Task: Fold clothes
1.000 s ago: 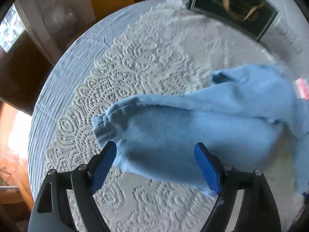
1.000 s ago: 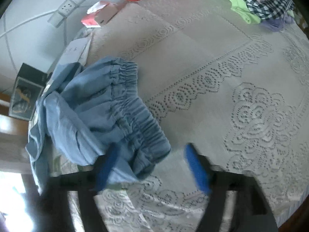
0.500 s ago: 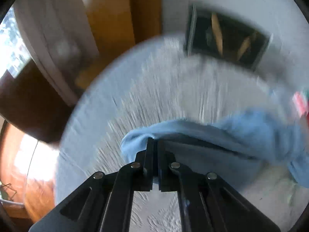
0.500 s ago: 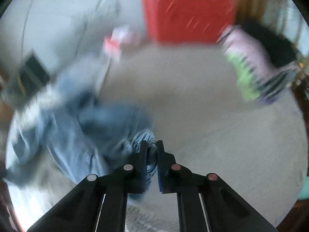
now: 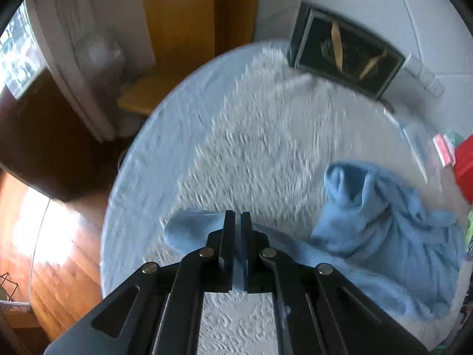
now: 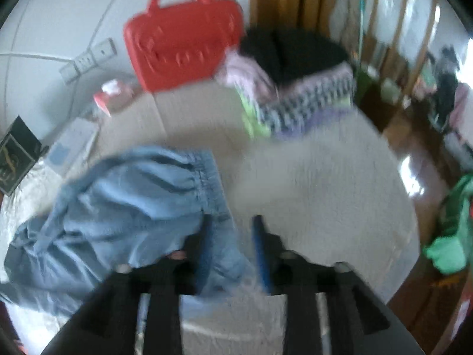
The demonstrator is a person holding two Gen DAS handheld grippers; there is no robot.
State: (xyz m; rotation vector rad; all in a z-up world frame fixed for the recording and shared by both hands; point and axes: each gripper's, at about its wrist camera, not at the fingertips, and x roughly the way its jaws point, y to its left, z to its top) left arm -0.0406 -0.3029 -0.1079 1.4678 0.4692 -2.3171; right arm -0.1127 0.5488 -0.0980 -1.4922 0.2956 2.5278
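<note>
A pair of light blue shorts lies crumpled on the round lace-covered table. My left gripper is shut on an edge of one leg; cloth sticks out to the left of the closed fingers. In the right wrist view the shorts show their elastic waistband toward the middle. My right gripper has its jaws partly apart, and the waistband corner lies between them. This view is blurred by motion.
A red handbag and a pile of mixed clothes sit at the table's far side. A dark framed box leans on the white wall. A power strip hangs on the wall. The table edge drops to a wooden floor.
Both grippers closed on the shorts, the left on a leg edge, the right on the waistband. The left stays shut; the right jaws have since parted. Both cameras rose.
</note>
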